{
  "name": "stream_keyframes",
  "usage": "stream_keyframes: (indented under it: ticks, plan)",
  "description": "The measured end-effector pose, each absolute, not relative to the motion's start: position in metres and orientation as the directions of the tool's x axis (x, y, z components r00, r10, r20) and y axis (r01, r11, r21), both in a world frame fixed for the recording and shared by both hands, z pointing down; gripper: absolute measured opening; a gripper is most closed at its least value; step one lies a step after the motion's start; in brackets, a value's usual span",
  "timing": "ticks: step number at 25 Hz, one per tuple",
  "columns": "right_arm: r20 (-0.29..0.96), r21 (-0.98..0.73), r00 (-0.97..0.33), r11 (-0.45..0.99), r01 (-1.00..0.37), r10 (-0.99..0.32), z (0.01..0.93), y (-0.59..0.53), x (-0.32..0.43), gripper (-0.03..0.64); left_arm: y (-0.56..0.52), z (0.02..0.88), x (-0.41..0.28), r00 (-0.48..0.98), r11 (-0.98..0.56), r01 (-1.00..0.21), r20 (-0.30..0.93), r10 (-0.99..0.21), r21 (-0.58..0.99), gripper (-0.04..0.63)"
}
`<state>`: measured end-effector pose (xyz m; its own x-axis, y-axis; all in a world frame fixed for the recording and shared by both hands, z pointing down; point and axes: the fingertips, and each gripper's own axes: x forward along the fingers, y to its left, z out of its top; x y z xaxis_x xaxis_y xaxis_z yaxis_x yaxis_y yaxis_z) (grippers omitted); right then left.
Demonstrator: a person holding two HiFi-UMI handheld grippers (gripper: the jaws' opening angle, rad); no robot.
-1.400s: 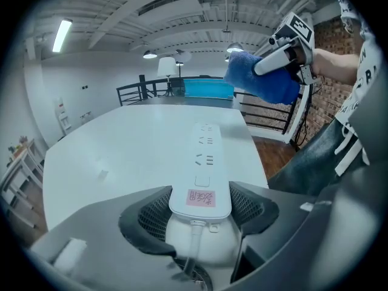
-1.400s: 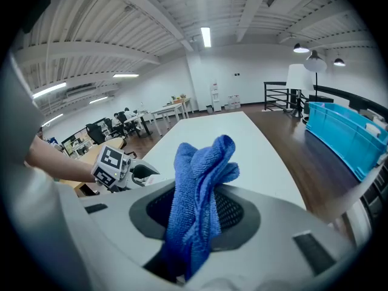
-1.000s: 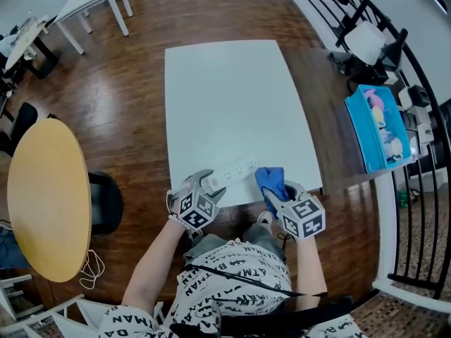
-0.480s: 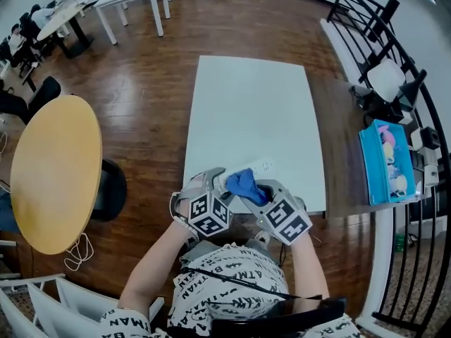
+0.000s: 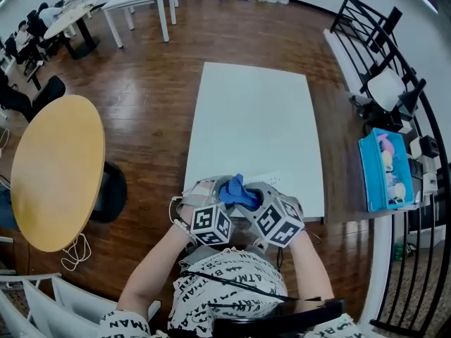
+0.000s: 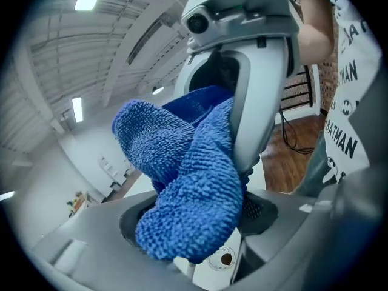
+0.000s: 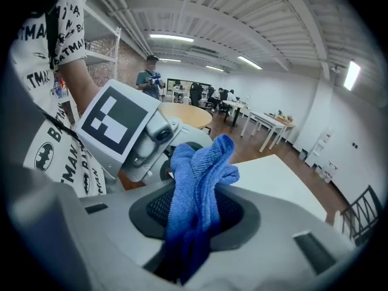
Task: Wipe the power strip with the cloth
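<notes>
Clamping the white power strip (image 6: 209,264) at the near edge of the table (image 5: 254,118), the left gripper (image 5: 210,189) meets the right gripper (image 5: 248,197), which pinches the blue cloth (image 5: 236,191) over it, beside a shirt (image 6: 348,132) printed BATMAN.

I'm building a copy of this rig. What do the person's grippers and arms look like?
The left gripper and right gripper are both grey moulded plastic, with broad rounded fingers and dark textured pads. Each carries a cube with black-and-white square markers. The arms are bare below the short sleeves of a white shirt printed with black lettering.
</notes>
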<state>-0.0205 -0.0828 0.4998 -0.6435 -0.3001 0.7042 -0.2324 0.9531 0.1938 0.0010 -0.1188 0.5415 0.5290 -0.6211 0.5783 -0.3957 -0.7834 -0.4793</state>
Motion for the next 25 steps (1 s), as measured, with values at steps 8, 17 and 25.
stream_keyframes:
  ticks: [8, 17, 25]
  plan:
    - [0.716, 0.287, -0.557, 0.905, -0.314, -0.421, 0.495, -0.099, 0.005, 0.137, -0.117, 0.532, -0.005, 0.545, -0.774, -0.424, 0.551, -0.632, -0.469, 0.287]
    - [0.736, 0.393, -0.363, 0.797, -0.459, -0.571, 0.497, -0.150, 0.102, 0.137, -0.115, 0.521, -0.019, 0.559, -0.768, -0.457, 0.527, -0.641, -0.449, 0.287]
    - [0.740, 0.445, -0.217, 0.705, -0.552, -0.637, 0.498, -0.173, 0.166, 0.135, -0.120, 0.515, -0.023, 0.558, -0.762, -0.477, 0.519, -0.648, -0.439, 0.287]
